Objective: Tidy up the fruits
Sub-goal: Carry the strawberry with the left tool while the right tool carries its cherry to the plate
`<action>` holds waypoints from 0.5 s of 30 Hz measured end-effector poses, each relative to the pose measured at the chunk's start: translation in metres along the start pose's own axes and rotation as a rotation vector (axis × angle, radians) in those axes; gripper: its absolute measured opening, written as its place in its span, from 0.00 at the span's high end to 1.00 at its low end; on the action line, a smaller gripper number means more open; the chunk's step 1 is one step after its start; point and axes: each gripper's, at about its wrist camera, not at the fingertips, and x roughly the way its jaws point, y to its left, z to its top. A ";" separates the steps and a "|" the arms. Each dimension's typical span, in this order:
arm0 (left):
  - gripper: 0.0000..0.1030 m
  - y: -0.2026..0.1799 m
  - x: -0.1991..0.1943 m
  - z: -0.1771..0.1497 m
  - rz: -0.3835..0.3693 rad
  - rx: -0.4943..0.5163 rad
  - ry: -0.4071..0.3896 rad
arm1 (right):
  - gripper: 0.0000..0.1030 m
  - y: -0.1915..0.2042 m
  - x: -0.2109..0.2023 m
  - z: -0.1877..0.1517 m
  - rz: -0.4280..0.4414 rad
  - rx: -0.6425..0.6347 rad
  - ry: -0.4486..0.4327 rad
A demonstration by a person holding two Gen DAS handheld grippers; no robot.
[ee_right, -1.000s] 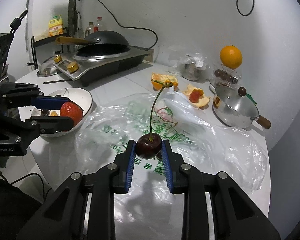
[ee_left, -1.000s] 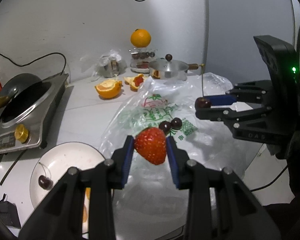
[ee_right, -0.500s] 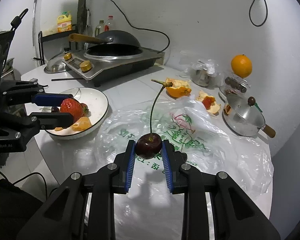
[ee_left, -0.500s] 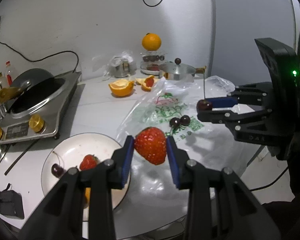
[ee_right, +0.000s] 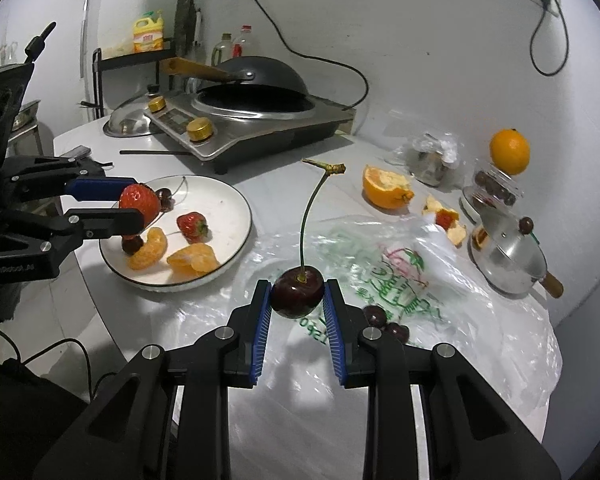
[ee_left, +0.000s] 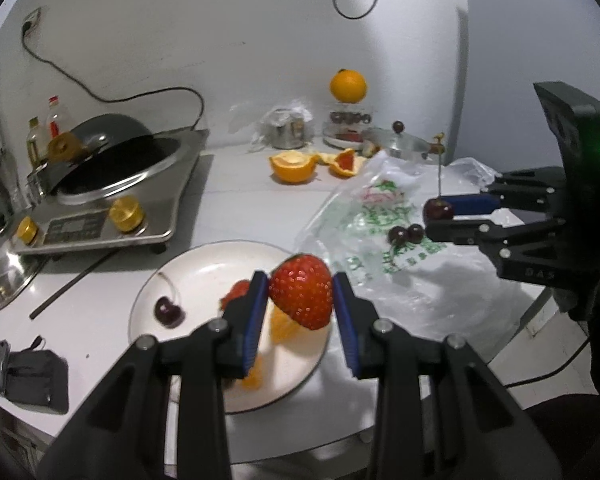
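Observation:
My left gripper (ee_left: 300, 300) is shut on a red strawberry (ee_left: 302, 296) and holds it above the white plate (ee_left: 204, 264). In the right wrist view the same strawberry (ee_right: 138, 202) hangs over the plate's left rim (ee_right: 242, 208). The plate holds a strawberry (ee_right: 192, 226), orange segments (ee_right: 192, 260) and cherries (ee_left: 167, 311). My right gripper (ee_right: 297, 300) is shut on a dark cherry (ee_right: 297, 292) with a long stem, above the clear plastic bag (ee_right: 440, 312). Two loose cherries (ee_right: 384, 322) lie on the bag.
An induction cooker with a black wok (ee_right: 256, 92) stands behind the plate. A cut orange (ee_right: 386, 188), peel pieces (ee_right: 446, 220), a small steel pot (ee_right: 508, 264), a whole orange (ee_right: 509, 151) on a jar, and a black pouch (ee_left: 36, 376) at the table's near-left edge.
My left gripper has carried the strawberry left from over the bag to over the plate. My right gripper has kept the cherry above the bag and drifted slightly toward the plate.

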 end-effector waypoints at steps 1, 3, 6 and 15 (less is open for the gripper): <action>0.67 0.004 -0.001 -0.001 0.004 -0.007 0.000 | 0.73 0.003 0.001 0.002 0.001 -0.004 0.001; 0.67 0.012 -0.002 -0.004 0.013 -0.020 0.000 | 0.73 0.007 0.004 0.005 0.006 -0.012 0.004; 0.67 0.024 -0.002 -0.008 0.024 -0.043 -0.002 | 0.73 0.015 0.009 0.011 0.012 -0.023 0.009; 0.67 0.054 0.006 -0.017 0.051 -0.095 0.011 | 0.73 0.031 0.028 0.026 0.037 -0.026 0.020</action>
